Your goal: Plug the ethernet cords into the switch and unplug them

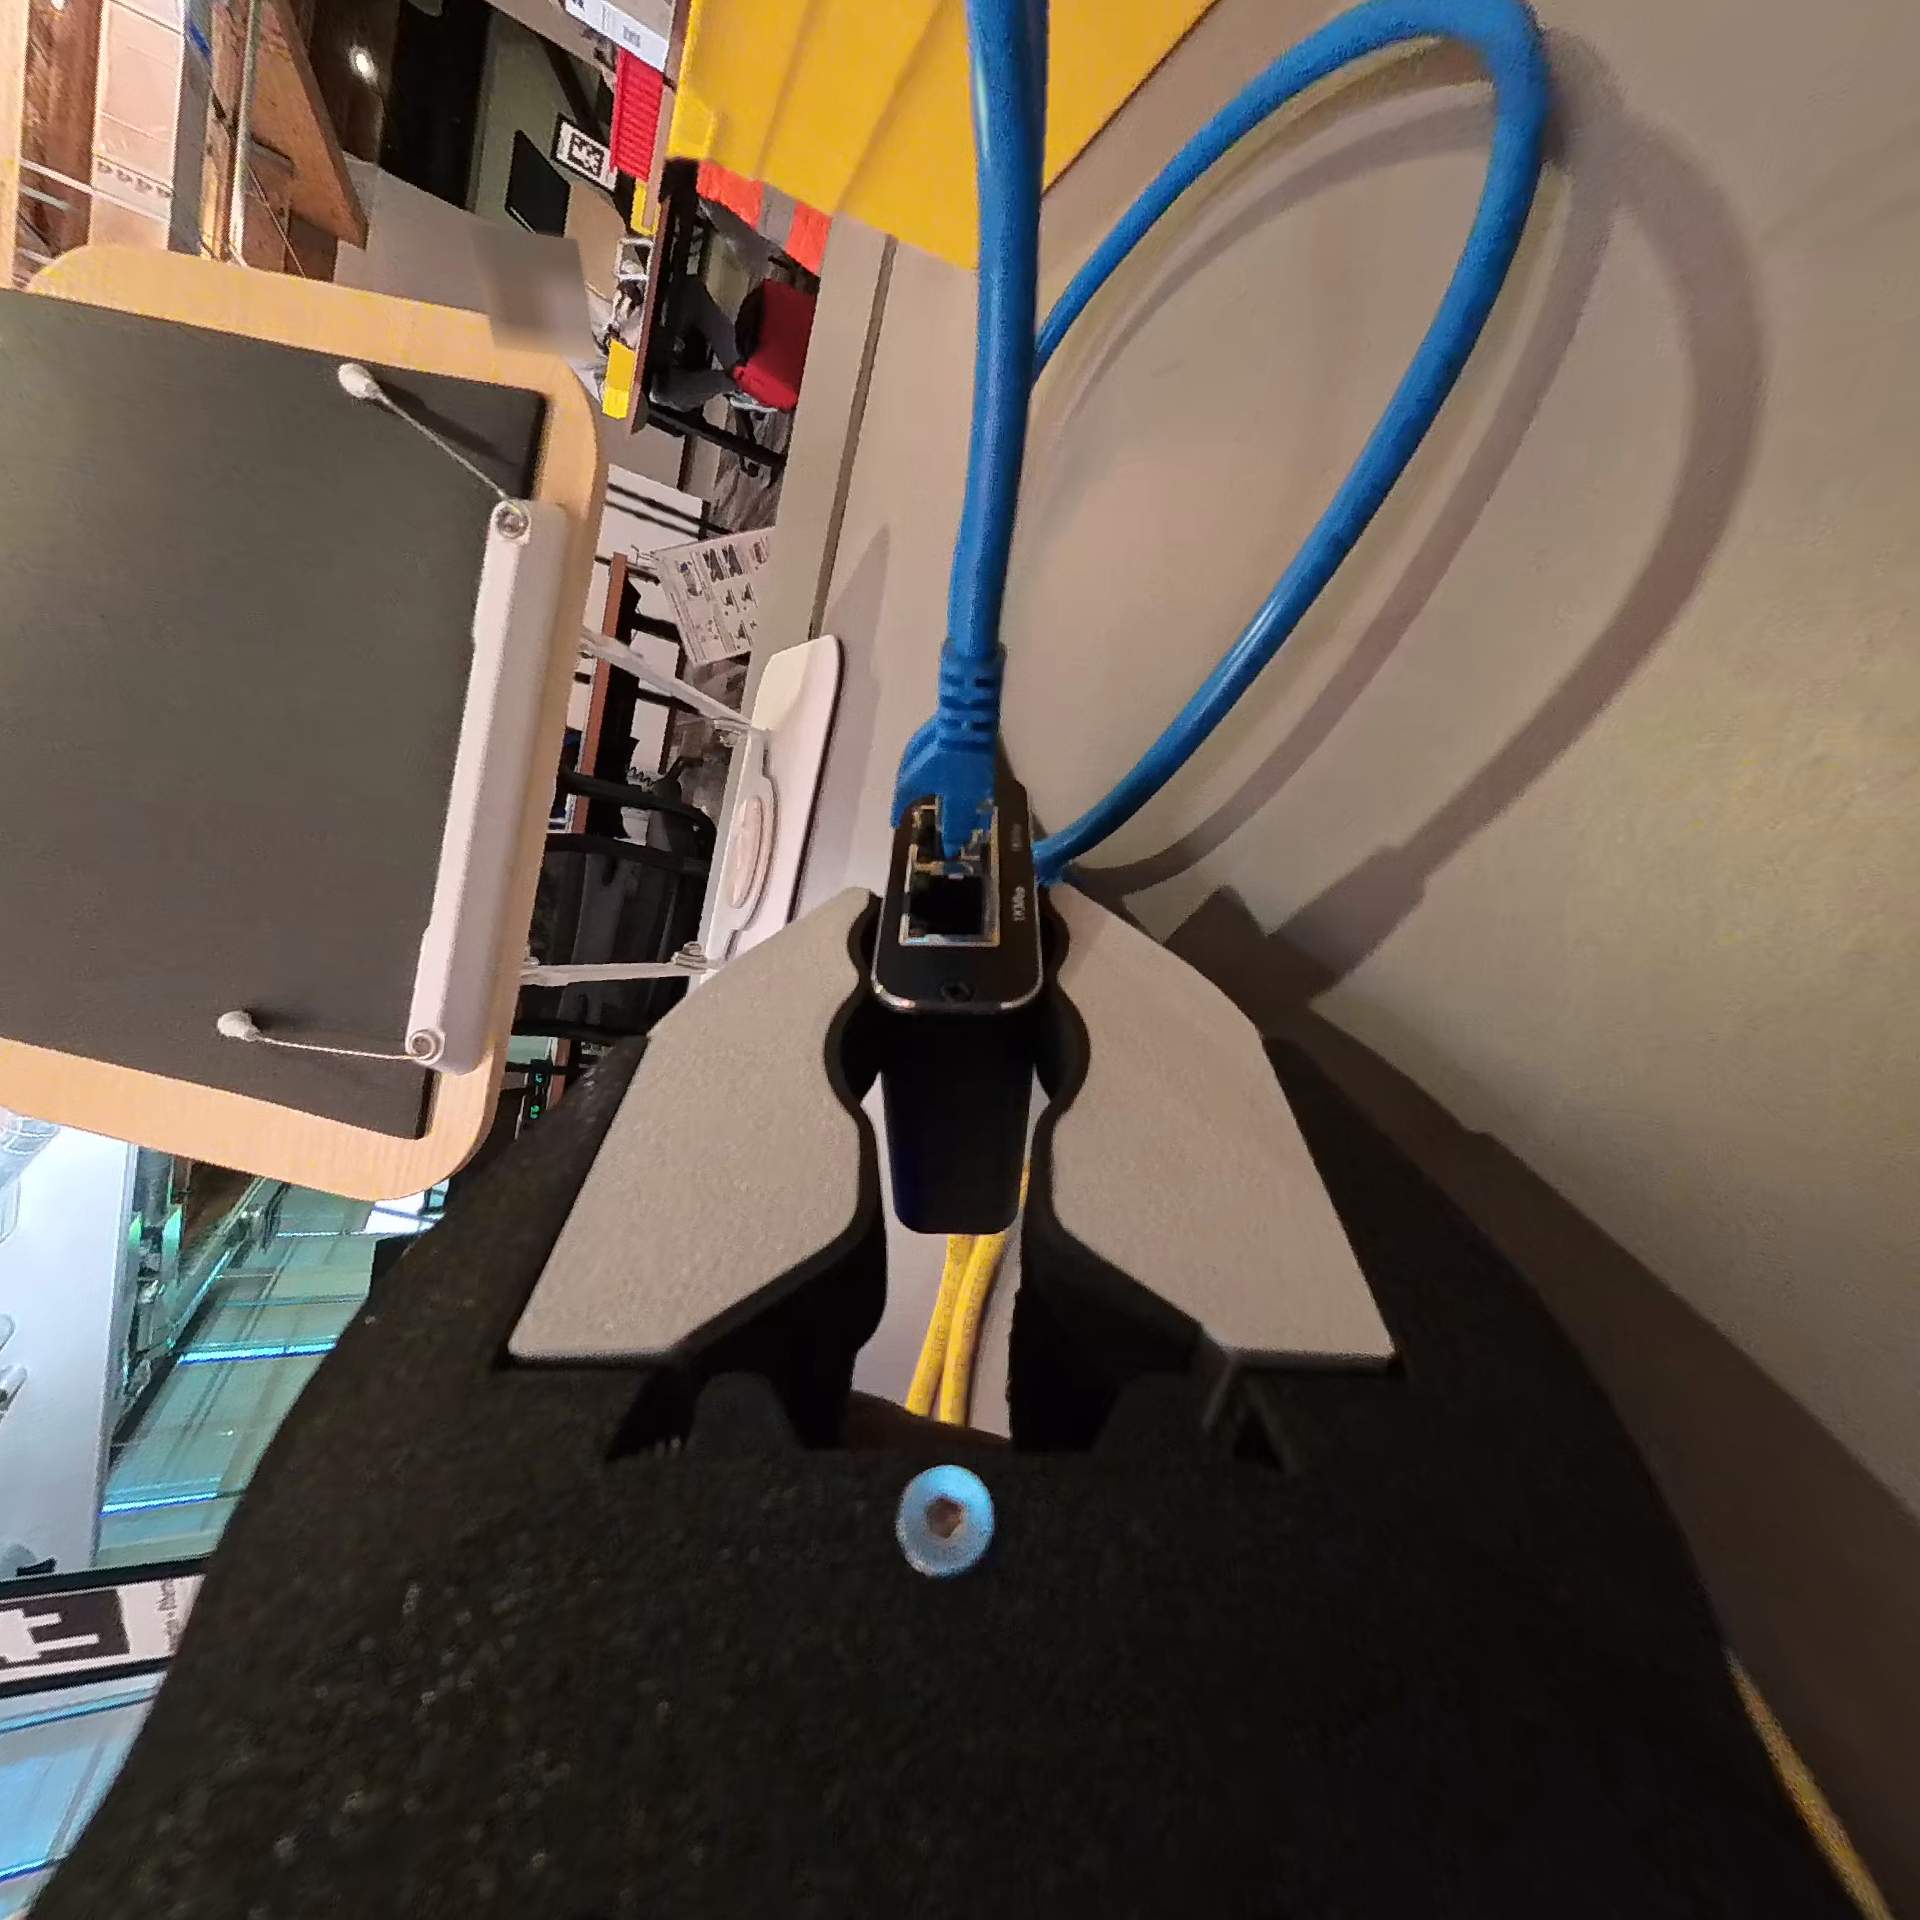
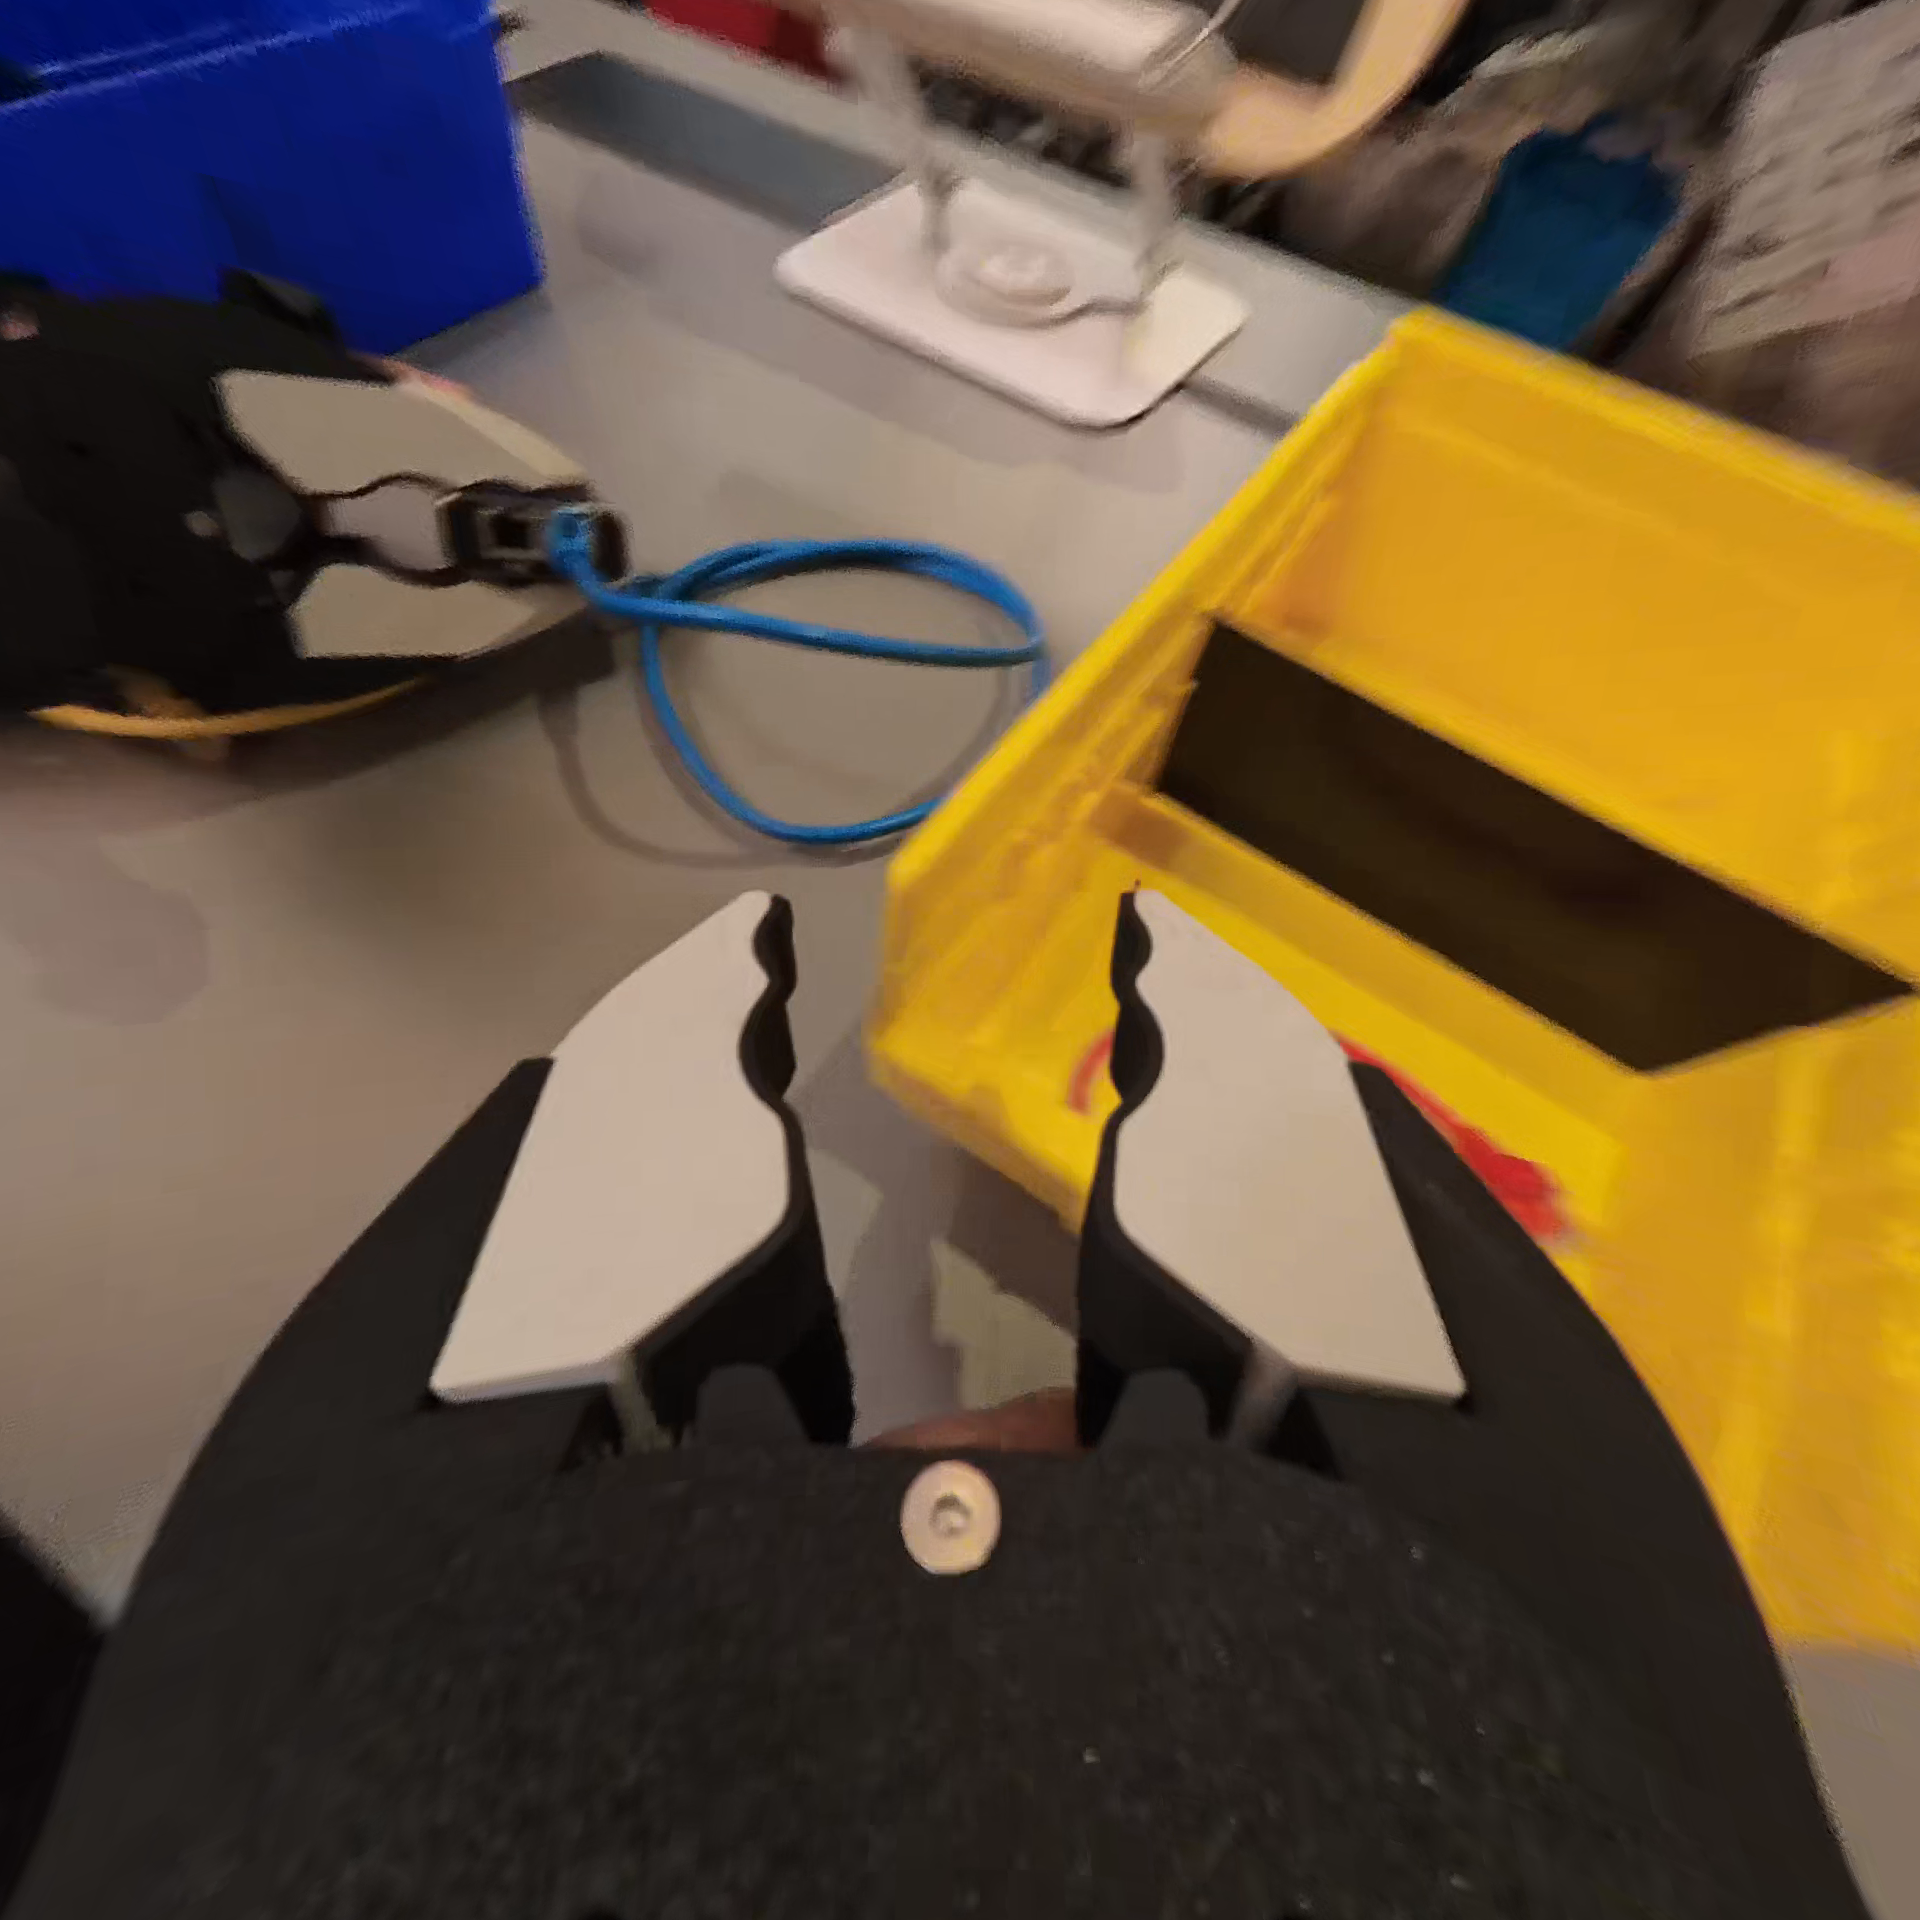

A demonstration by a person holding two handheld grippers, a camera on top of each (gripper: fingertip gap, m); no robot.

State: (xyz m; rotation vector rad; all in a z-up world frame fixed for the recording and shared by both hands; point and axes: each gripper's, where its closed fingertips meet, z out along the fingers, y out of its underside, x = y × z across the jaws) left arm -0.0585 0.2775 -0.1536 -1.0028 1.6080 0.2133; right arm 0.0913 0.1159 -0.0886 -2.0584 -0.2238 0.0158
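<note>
While the small black switch point(image 1: 956, 997) sits pinched between the grey fingers of the left gripper point(image 1: 956, 935), its port face points away from the camera, and one blue ethernet cord point(image 1: 992, 416) is plugged into the farther port. The nearer port beside it stands empty. From the plug, the blue cord runs off and curls back in a wide loop lying on the grey table point(image 1: 1558, 727), its far end passing behind the switch. Beneath the switch, between the gripper's fingers, two yellow cords point(image 1: 961, 1320) show through the gap; where they lead I cannot tell.

From the right wrist view, the left gripper point(image 2: 499, 540) lies low over the table at the left, clamped on the switch point(image 2: 499, 535), with the blue cord point(image 2: 831, 623) looping out toward a yellow bin point(image 2: 1507, 582). A strand of yellow cord point(image 2: 208, 717) trails under that gripper.

The right gripper point(image 2: 951, 914) hovers above the table with its jaws spread apart and nothing between them, its tips near the yellow bin's corner and well apart from the switch. A blue bin point(image 2: 260, 145) stands at the far left, and a white stand base point(image 2: 1039, 312) rests on the table farther back, blurred.
</note>
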